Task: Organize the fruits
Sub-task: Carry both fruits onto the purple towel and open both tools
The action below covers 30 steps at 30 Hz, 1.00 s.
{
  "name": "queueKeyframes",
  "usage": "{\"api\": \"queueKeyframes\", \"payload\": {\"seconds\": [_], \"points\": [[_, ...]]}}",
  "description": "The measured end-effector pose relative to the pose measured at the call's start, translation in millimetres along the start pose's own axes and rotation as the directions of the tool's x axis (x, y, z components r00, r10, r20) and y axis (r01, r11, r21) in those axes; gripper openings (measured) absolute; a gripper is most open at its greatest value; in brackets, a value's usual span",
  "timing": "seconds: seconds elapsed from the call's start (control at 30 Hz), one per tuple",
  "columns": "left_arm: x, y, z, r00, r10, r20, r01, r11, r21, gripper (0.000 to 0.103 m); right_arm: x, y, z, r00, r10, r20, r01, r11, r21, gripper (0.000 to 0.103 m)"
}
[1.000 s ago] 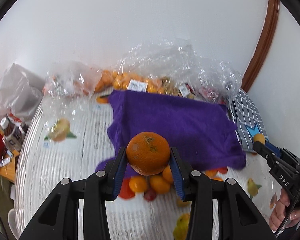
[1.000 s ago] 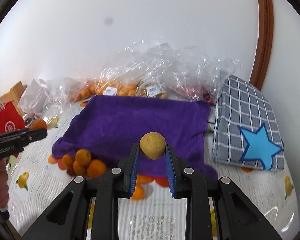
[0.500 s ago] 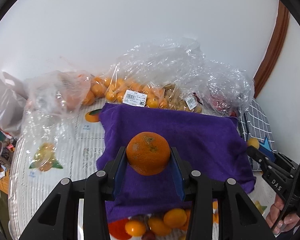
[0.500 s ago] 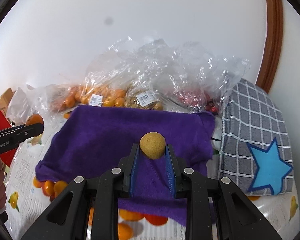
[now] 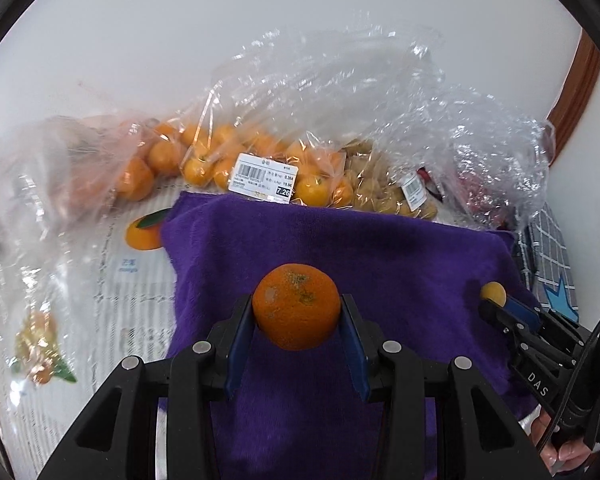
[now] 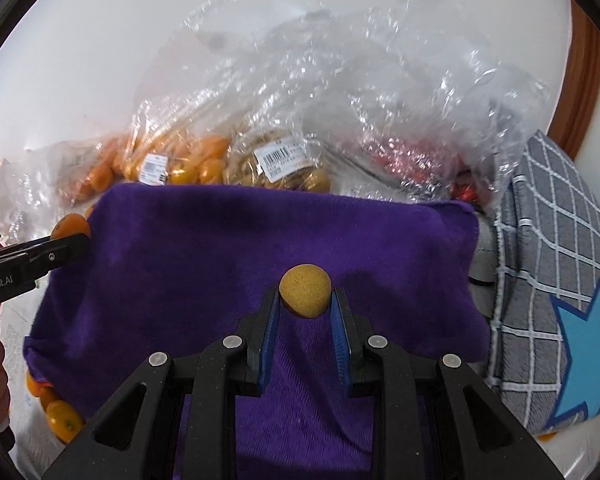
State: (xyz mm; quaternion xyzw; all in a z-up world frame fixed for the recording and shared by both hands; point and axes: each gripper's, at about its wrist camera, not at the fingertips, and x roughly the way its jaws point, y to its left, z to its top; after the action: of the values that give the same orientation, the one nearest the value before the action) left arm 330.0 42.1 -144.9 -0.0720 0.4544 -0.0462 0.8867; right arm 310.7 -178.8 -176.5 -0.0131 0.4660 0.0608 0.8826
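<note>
The right gripper (image 6: 305, 312) pinches a small tan fruit (image 6: 305, 290) between its blue pads above the purple towel (image 6: 204, 256). At the left edge the left gripper (image 6: 66, 240) carries an orange (image 6: 71, 225). Clear bags of fruit (image 6: 204, 164) lie behind the towel; a grey checked cushion (image 6: 556, 264) sits right.

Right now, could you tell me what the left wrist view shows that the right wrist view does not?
Only the left wrist view shows the printed orange picture on the table covering and the right gripper from the side.

Only the right wrist view shows the whole blue star on the grey checked cloth and loose oranges at the towel's near-left corner.

Both show the purple towel, the bagged oranges, the held orange and the tan fruit.
</note>
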Motion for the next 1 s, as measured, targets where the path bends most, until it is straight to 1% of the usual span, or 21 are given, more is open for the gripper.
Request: {"api": "queueKeyframes", "payload": {"seconds": [0.07,0.37,0.6,0.67,0.7,0.73,0.77,0.93,1.0], "points": [[8.8,-2.3,2.0,1.000,0.013,-0.012,-0.012,1.000,0.007,0.040,7.1,-1.1,0.7,1.000,-0.004,-0.012,0.004,1.000,0.001,0.026],[34.7,-9.6,5.2,0.998,0.015,-0.055,-0.014,1.000,0.017,0.040,35.3,-6.4,-1.8,0.997,-0.011,-0.075,0.013,1.000,0.027,0.026],[49.3,-13.1,3.5,0.997,0.022,-0.079,-0.020,1.000,0.024,0.040,37.4,-6.7,-0.4,0.996,-0.008,-0.090,0.011,1.000,0.026,0.026],[50.3,-15.0,3.0,0.997,0.024,-0.080,-0.022,0.999,0.031,0.041,38.4,-5.3,-0.7,0.995,-0.011,-0.097,0.014,1.000,0.022,0.028],[50.5,-16.1,2.9,0.996,0.025,-0.082,-0.022,0.999,0.035,0.043,37.5,-5.2,-1.3,0.995,-0.011,-0.098,0.014,1.000,0.020,0.031],[49.7,-17.3,2.9,0.996,0.034,-0.082,-0.030,0.999,0.041,0.052,37.2,-4.1,-1.2,0.995,-0.012,-0.099,0.014,1.000,0.018,0.035],[48.7,-17.8,3.0,0.996,0.042,-0.079,-0.039,0.998,0.043,0.059,35.7,-3.2,-1.7,0.995,-0.014,-0.098,0.015,1.000,0.013,0.037],[30.4,-15.1,2.7,0.997,0.056,-0.058,-0.054,0.998,0.038,0.061,20.2,-1.0,-4.3,0.997,-0.027,-0.073,0.027,1.000,-0.001,0.051],[19.7,-14.6,1.6,0.997,0.050,-0.052,-0.049,0.998,0.029,0.061,8.1,-0.7,-5.3,0.998,-0.029,-0.055,0.029,1.000,0.004,0.053]]}}
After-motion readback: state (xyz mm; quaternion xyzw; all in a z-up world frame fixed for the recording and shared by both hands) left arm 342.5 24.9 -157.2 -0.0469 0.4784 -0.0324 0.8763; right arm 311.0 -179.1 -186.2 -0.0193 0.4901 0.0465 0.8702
